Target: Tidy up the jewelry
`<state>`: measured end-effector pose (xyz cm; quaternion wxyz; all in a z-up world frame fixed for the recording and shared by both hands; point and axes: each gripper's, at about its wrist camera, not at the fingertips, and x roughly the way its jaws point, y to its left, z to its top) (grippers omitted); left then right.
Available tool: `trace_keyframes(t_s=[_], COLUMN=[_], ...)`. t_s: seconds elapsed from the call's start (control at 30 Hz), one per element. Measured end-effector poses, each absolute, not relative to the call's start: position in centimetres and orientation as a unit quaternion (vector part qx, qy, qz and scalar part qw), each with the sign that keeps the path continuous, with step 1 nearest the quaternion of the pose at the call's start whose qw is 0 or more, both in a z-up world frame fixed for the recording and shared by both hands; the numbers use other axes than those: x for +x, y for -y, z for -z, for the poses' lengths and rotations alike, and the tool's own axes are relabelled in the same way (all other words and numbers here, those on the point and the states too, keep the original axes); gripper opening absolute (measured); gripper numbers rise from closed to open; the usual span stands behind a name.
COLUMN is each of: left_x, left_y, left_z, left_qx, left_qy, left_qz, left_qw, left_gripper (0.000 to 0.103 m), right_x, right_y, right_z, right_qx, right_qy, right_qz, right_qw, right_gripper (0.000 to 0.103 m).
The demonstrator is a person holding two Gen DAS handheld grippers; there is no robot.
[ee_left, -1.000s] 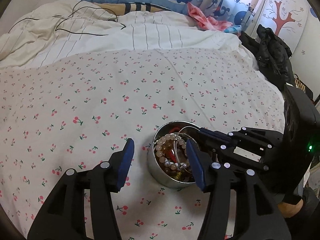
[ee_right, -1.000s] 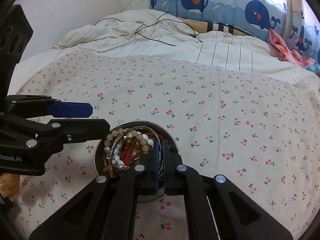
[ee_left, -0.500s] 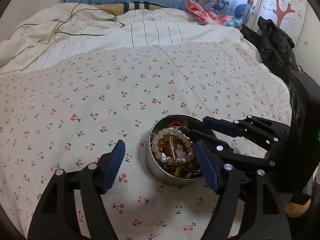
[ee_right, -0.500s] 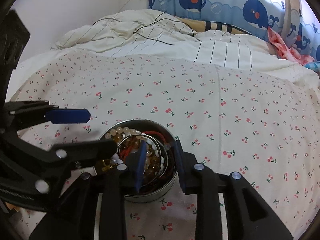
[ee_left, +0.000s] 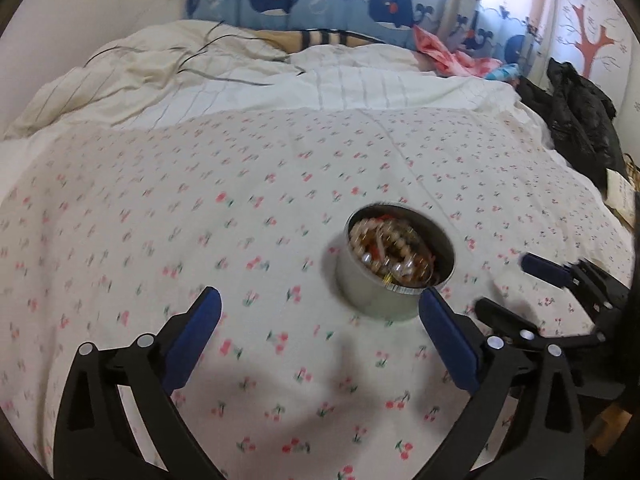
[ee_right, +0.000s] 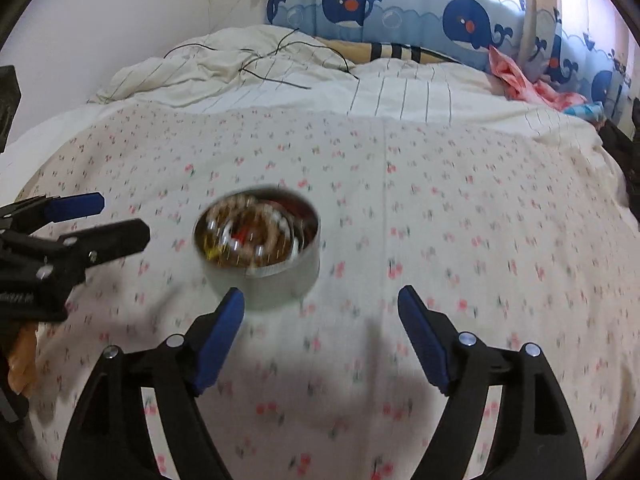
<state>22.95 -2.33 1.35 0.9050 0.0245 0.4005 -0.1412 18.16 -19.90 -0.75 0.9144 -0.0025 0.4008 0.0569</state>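
Note:
A round metal tin stands on the cherry-print bedsheet, filled with bead bracelets and other jewelry. My left gripper is near the tin's front left, its jaws opening wide with nothing between them. Its right fingertip is close to the tin's front wall. My right gripper is in front of the tin and to its right, its jaws also opening and empty. Each gripper shows at the side of the other's view: the right gripper and the left gripper.
A crumpled striped duvet with a black cable lies at the far end of the bed, below a whale-print curtain. A pink cloth lies far right. Black clothing is heaped at the bed's right edge.
Both grippers have drawn back out of the tin and spread their jaws. The right one was shut among the jewelry a second ago. The tin stays on the sheet with its contents.

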Motion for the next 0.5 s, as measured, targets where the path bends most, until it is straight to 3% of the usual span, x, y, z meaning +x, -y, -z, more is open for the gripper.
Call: trace_keyframes(t_s=[0.5], left_x=[21.6], left_y=[3.0], left_z=[-0.6], left_qx=[0.041], left_qy=[-0.38], left_qz=[0.108], left_qw=[0.918], left_gripper=[0.095], right_x=[16.7], right_y=[18.6], right_z=[1.4], right_qx=[-0.008], right_qy=[-0.382], right_qz=[-0.046], right_qw=[0.923], right_gripper=[0.082])
